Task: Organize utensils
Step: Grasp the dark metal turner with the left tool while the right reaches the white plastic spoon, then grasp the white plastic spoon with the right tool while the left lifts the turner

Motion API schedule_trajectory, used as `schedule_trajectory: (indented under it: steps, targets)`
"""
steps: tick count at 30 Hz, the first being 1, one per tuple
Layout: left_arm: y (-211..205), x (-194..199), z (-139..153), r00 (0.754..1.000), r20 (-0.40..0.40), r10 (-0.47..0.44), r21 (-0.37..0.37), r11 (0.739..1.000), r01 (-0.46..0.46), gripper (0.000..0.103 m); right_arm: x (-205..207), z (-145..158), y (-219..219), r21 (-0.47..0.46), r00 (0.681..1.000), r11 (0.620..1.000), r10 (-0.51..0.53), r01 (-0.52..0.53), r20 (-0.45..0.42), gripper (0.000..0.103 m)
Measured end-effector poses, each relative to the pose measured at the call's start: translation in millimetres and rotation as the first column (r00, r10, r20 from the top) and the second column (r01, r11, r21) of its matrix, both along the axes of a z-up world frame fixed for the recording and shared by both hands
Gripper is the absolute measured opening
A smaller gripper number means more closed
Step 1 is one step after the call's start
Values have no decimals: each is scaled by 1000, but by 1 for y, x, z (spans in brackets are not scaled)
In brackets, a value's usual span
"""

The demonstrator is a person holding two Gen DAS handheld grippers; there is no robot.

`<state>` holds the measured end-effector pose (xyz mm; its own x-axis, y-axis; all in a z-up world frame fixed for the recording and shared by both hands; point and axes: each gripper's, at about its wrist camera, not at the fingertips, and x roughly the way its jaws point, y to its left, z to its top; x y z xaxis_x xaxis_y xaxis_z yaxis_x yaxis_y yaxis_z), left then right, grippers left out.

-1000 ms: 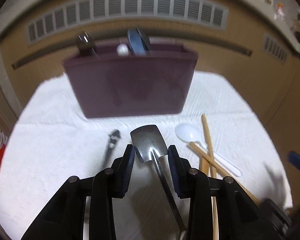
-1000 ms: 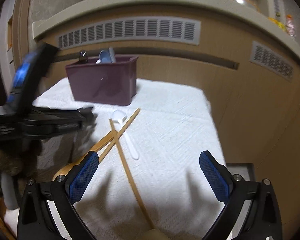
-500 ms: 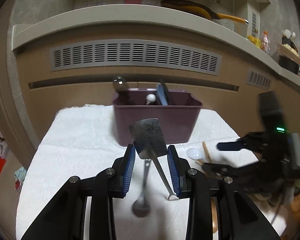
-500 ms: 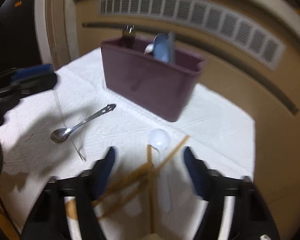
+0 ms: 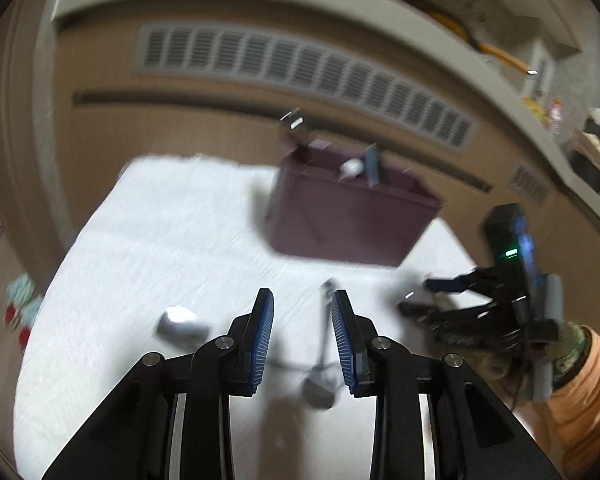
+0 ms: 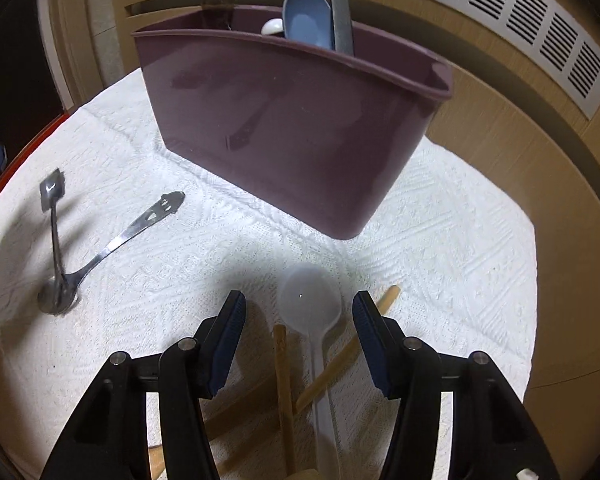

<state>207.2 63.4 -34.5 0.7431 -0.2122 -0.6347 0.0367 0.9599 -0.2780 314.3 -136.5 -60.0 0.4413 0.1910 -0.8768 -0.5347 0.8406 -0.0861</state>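
A purple bin (image 6: pixel 296 128) (image 5: pixel 348 216) stands on the white cloth with several utensils upright inside. My left gripper (image 5: pixel 302 332) is open and empty above a metal spoon (image 5: pixel 322 344); the small metal spatula (image 5: pixel 182 326) lies blurred to its left. In the right wrist view the spatula (image 6: pixel 54 224) rests with its handle tip on the spoon (image 6: pixel 116 240). My right gripper (image 6: pixel 298 328) is open, its jaws on either side of a white plastic spoon (image 6: pixel 310 312) lying over wooden chopsticks (image 6: pixel 284 384).
The white cloth (image 6: pixel 452 240) covers the table, which ends at a wooden cabinet wall with vent grilles (image 5: pixel 300 68). My right gripper and orange sleeve show at right in the left wrist view (image 5: pixel 500 304).
My left gripper has let go of the metal spatula, which now lies on the cloth, and has swung left. My right gripper has moved closer over the white spoon.
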Motion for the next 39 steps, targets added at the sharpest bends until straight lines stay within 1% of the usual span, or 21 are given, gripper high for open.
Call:
schedule_trajectory:
  steps: [2,4,5,8,10,12,15,18,20,22,25,26,28,31,32,33,34,36,37,39]
  targets:
    - [10,0,-9,998,-45,39,21,999,-38,32,1,-1,0,3,1000,1000,-1,1,-5,53]
    - [21,-1,-19,992,-99,83,24,996,-81,34,2,-1,-1,24,1000,1000,-5,6,-25,46]
    - [26,-1,-24,987,-130,99,16,995,-97,34,3,-1,-2,45,999,999,-4,6,-44,40]
    - [32,-4,-36,973,-190,127,3,992,-129,36,3,-2,-2,51,998,999,6,-3,-56,33]
    - [34,-7,-42,964,-226,140,5,990,-142,41,-2,-1,-1,39,999,999,7,-6,-45,33]
    - [36,-7,-46,956,-256,143,-8,989,-150,43,-8,0,1,33,1000,999,8,-7,-26,32]
    - [37,-2,-51,944,-299,136,-56,986,-160,44,-16,10,0,67,1000,998,7,-8,1,32]
    - [39,7,-52,928,-338,155,-116,972,-205,44,-26,21,-3,93,999,996,4,-8,41,32]
    - [41,14,-52,915,-364,172,-137,962,-235,44,-31,25,-3,95,998,995,4,-11,66,33]
    - [44,23,-52,901,-386,199,-141,952,-271,44,-37,26,-1,85,995,996,6,-14,98,33]
    - [43,37,-52,884,-401,242,-104,946,-306,44,-52,28,0,68,989,997,16,-26,149,33]
    - [41,40,-52,882,-401,248,-90,947,-307,45,-55,29,-2,72,988,997,21,-32,155,33]
    - [36,49,-52,884,-394,252,-62,952,-300,49,-60,31,-7,83,987,996,28,-42,161,33]
    - [26,62,-52,898,-363,249,-9,963,-271,50,-67,33,-9,91,984,995,26,-42,176,33]
    - [22,66,-53,906,-350,239,6,967,-253,50,-68,33,-10,93,983,995,24,-41,180,33]
    - [17,71,-54,919,-323,224,31,974,-227,50,-70,32,-12,93,983,995,21,-39,184,33]
    - [13,74,-55,927,-309,212,59,977,-204,50,-71,32,-13,94,983,995,19,-36,185,33]
    - [7,78,-56,938,-278,205,125,976,-176,50,-72,30,-15,96,983,995,13,-31,182,33]
    - [4,79,-57,940,-274,206,157,973,-167,50,-73,29,-17,95,984,995,8,-25,180,33]
    - [0,83,-58,932,-280,229,221,960,-169,50,-73,26,-19,94,985,995,2,-18,174,33]
